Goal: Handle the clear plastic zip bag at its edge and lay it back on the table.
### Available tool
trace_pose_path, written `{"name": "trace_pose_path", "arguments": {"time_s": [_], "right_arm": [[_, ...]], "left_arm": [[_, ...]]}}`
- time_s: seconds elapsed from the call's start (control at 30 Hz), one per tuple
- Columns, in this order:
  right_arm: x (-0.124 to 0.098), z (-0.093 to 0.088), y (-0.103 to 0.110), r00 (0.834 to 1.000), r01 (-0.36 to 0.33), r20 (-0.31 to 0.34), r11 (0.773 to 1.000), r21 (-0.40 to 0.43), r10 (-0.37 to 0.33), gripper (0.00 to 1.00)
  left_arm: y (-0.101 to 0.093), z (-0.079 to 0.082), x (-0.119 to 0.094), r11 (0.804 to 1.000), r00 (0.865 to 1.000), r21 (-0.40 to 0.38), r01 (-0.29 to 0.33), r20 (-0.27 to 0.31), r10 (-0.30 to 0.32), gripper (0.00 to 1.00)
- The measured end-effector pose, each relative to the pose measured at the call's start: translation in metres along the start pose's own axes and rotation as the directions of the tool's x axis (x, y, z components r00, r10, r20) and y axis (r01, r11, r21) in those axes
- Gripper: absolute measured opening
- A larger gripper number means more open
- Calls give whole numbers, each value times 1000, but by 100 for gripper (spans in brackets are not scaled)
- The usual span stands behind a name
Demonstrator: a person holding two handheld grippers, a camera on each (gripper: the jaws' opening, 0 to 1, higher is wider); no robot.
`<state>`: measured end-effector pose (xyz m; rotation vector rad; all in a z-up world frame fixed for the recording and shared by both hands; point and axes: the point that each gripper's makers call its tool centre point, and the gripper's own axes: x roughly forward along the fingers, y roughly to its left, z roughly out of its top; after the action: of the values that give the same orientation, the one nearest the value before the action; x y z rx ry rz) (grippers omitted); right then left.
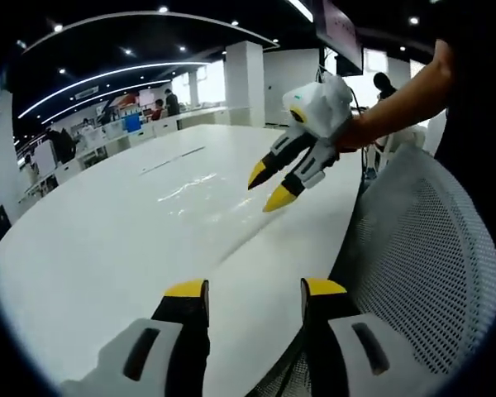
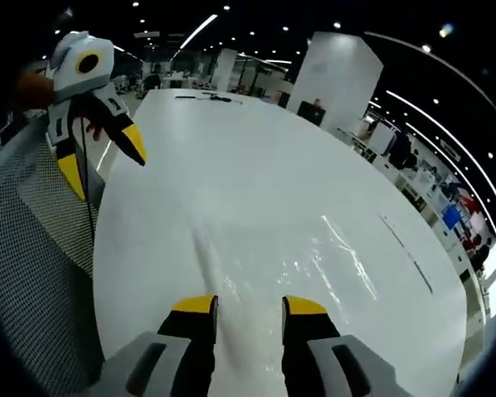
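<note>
while the clear bag (image 2: 314,260) lies flat at lower centre on the white table (image 2: 231,149), both the left gripper (image 1: 255,291) and right gripper (image 2: 250,308) hang spread and empty; its edge seems barely visible, so a pinch could miss.

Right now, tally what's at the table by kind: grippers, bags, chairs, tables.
Grippers: 2, left gripper open, right gripper open, over the bag
Clear plastic zip bags: 1, zip bag lying flat on the table
Mesh chairs: 1, chair at the table edge
White tables in reach: 1, table
Total: 5
</note>
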<state>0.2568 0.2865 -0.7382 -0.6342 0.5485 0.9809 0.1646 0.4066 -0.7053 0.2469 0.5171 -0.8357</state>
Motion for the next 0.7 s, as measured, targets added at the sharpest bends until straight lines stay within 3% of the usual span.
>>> {"name": "trace_pose_path", "arguments": {"time_s": [0.4, 0.7], "right_arm": [[-46, -6, -11, 995, 61, 67, 980, 188, -75, 52], [-80, -29, -18, 989, 122, 49, 960, 253, -138, 69]], "left_arm": [[-1, 7, -1, 1000, 999, -14, 7, 35, -7, 48], [1, 9, -2, 999, 999, -35, -1, 52, 3, 58]]}}
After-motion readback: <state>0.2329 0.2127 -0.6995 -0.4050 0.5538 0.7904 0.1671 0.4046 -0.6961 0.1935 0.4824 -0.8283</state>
